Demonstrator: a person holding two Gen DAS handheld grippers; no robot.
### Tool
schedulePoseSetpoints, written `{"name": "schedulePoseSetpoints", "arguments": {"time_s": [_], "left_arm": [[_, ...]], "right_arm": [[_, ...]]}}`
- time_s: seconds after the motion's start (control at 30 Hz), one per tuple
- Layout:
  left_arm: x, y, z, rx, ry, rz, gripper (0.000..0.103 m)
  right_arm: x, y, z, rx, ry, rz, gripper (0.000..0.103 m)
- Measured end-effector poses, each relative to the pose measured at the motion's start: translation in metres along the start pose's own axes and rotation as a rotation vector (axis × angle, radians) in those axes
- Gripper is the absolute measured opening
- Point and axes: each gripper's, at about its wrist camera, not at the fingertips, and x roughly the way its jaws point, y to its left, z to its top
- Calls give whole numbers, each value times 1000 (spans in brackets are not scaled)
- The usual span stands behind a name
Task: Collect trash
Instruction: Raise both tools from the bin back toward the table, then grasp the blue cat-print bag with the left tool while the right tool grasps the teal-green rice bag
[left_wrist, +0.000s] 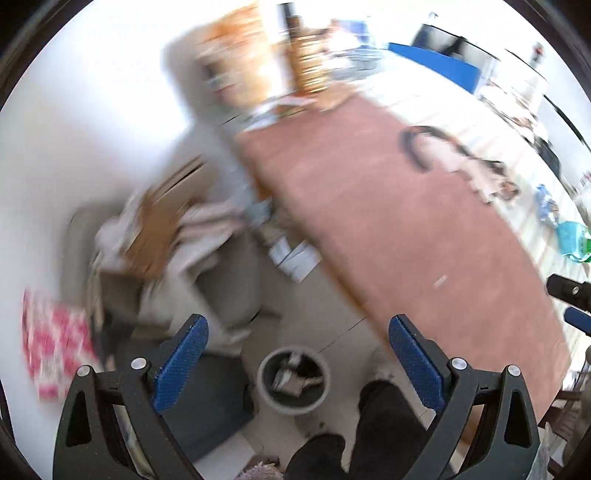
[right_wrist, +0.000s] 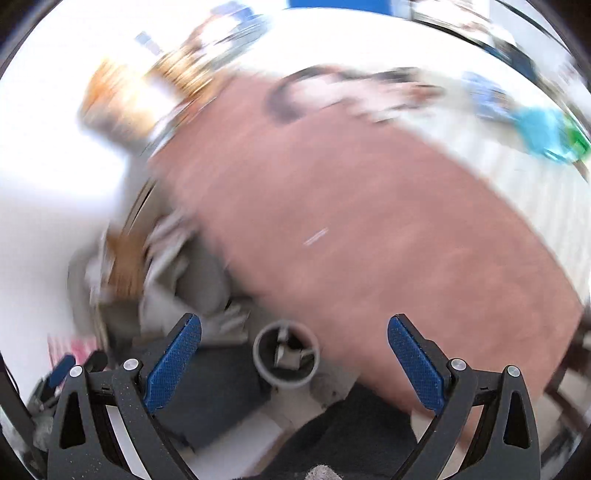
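A round grey trash bin (left_wrist: 293, 382) stands on the floor below, with crumpled paper scraps inside; it also shows in the right wrist view (right_wrist: 286, 360). My left gripper (left_wrist: 297, 354) is open and empty, high above the bin. My right gripper (right_wrist: 293, 354) is open and empty, also above the bin. A small pale scrap (left_wrist: 440, 281) lies on the brown table (left_wrist: 388, 221); it shows in the right wrist view too (right_wrist: 316, 236). A teal and green wrapper (left_wrist: 572, 240) lies at the table's far right edge (right_wrist: 546, 133). Both views are motion-blurred.
A grey chair piled with cardboard and paper (left_wrist: 159, 236) stands left of the table. A dark mat (left_wrist: 207, 402) lies beside the bin. A black cable and cloth (left_wrist: 461, 155) lie on the table. The person's dark legs (left_wrist: 384, 424) are below. The right gripper's tip (left_wrist: 569, 295) shows at the right edge.
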Motion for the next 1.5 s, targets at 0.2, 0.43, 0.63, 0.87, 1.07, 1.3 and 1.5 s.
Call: {"name": "schedulePoseSetpoints", "arguments": {"time_s": [0.2,0.43,0.63,0.87,1.07,1.3,1.5], "left_arm": [[38,-163,117,180,46,-112,100],[97,-322,198,278,129,-148,100],[129,-388,226,318,194,-137,100],[139,-451,217,395,281,-238,100],[164,-506,190,416,427,-311,100],[175,-534,175,417,414,-303,81],[149,-521,169,478,313,-309,63]], "right_arm": [[-18,-203,125,497,-132,-130,102],[5,-363,217,888,-174,-221,102],[52,-399,272,918,-91,-320,103],[65,-403,272,796,-28,-362,95],[26,-428,241,691,-55,-440,93],[3,-446,215,686,-65,-467,92],[-6,-415,202,622,-97,-467,91]]}}
